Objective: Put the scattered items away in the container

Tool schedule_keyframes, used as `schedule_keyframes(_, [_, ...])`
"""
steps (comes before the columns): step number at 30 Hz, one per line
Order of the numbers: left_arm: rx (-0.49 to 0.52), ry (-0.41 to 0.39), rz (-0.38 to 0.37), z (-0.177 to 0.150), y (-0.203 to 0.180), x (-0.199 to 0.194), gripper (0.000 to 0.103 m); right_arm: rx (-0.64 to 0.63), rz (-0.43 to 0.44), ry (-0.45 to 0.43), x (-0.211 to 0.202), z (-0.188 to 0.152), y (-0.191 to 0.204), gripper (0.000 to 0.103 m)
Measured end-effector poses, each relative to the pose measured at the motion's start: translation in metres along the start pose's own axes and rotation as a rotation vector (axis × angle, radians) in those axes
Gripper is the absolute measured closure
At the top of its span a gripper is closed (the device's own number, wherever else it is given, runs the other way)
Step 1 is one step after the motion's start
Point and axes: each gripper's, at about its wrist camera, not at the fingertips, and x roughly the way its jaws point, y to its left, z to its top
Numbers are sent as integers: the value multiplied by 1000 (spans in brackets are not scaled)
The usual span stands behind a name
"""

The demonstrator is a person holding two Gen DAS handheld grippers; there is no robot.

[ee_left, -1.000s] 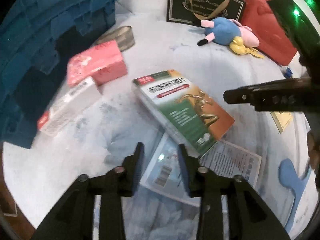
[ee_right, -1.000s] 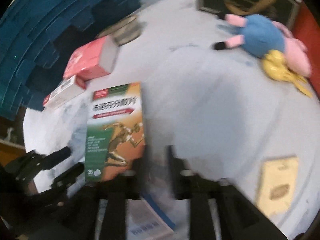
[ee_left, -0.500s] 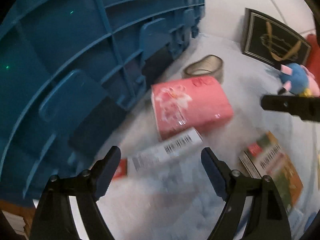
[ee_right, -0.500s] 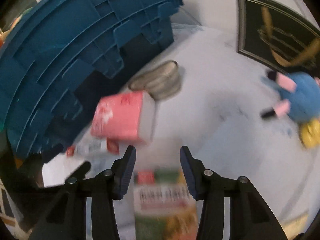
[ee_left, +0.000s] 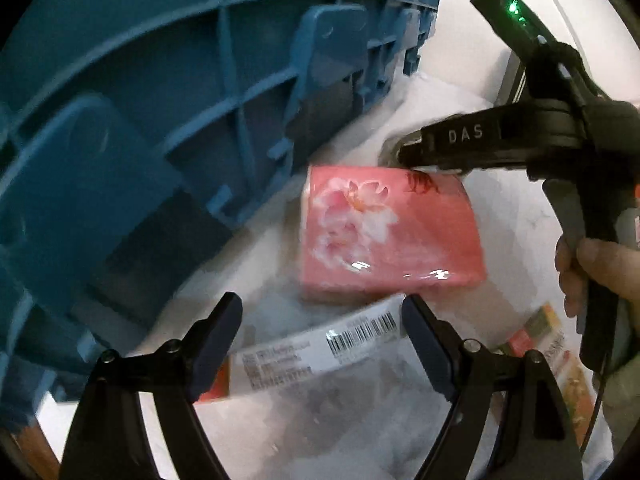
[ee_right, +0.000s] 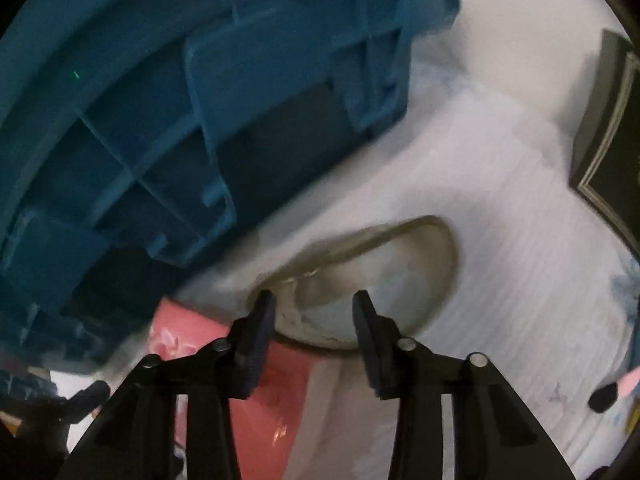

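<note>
Blue ribbed crate (ee_left: 168, 92) fills the left of both views, standing on the white table (ee_right: 500, 208). Beside it lies a pink packet (ee_left: 388, 236), then a barcoded white box (ee_left: 320, 344) (between the spread left gripper (ee_left: 322, 332)) and a roll of tape (ee_right: 384, 268), which the right gripper (ee_right: 314, 320) straddles, jaws parted.

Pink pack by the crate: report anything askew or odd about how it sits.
The pink pack lies crooked, its near edge riding over the white barcoded box instead of flat on the cloth. No tear or spill shows.
</note>
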Motion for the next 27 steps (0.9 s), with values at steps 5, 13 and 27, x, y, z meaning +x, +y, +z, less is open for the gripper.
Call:
schedule_keyframes(5, [29, 64, -21, -22, -5, -11, 21, -17, 22, 145, -4, -21, 2, 66])
schedule_keyframes(13, [82, 149, -70, -81, -13, -47, 21, -24, 93, 262, -41, -98, 0, 66])
schedule_keyframes(27, [59, 95, -43, -98, -15, -112, 16, 109, -7, 121, -133, -181, -24, 15])
